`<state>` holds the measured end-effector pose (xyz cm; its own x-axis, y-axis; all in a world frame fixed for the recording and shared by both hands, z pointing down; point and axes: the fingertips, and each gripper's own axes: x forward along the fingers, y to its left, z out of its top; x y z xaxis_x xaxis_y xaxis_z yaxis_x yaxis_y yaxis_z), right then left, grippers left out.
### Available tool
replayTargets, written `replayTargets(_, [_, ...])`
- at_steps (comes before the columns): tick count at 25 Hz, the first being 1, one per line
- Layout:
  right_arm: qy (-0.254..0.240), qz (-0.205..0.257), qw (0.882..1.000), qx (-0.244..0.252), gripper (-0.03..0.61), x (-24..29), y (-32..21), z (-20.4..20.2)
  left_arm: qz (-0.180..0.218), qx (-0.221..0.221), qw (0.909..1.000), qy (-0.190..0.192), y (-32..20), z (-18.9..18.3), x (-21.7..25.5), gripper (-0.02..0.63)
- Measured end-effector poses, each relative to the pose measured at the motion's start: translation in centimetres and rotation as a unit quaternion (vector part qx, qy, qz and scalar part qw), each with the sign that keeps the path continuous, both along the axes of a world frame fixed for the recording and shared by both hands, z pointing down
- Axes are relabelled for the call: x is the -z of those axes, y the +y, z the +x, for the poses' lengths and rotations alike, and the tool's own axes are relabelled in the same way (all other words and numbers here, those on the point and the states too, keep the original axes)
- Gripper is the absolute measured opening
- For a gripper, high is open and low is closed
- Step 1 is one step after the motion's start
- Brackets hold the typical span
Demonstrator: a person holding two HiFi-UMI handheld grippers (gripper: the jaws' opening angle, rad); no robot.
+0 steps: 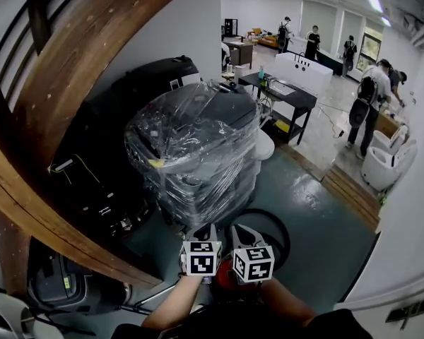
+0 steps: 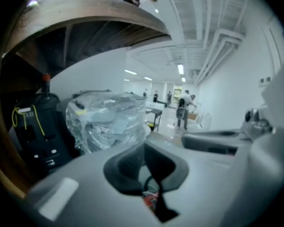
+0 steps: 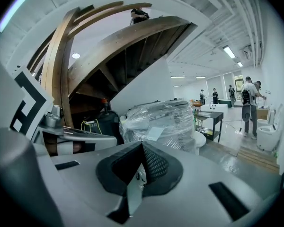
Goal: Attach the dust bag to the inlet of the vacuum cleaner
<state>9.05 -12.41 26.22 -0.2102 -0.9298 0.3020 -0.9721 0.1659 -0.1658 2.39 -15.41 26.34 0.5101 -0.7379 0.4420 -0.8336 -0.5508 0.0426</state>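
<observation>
Head view: the left gripper and right gripper sit side by side low over a red vacuum cleaner on the floor, likely brought close together to work on its inlet. A black hose curls around just beyond them. The dust bag itself cannot be picked out. A plastic-wrapped stack stands close ahead and a wooden stair beam with black cases under it hems in the left. Open floor lies to the right.

Left gripper view: the fingers meet, holding nothing I can make out. A red speck, probably the vacuum cleaner, shows below them. The wrapped stack fills the way ahead.

Right gripper view: the fingers are pressed together. A pale sliver shows beneath them, and I cannot tell whether it is bag material or floor. The clear room is again to the right.
</observation>
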Motion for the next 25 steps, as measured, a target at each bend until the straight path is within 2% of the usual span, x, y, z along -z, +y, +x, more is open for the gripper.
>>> replayTargets(10, [0.000, 0.013, 1.000, -0.013, -0.003, 1.4, -1.0, 0.2, 0.003, -0.035, 0.9993, -0.012, -0.3, 1.3, 0.2, 0.000])
replayTargets(25, [0.004, 0.012, 1.000, -0.011, -0.003, 1.3, -0.5, 1.2, -0.004, -0.023, 0.9997, 0.001, 0.0, 1.6, -0.2, 0.000])
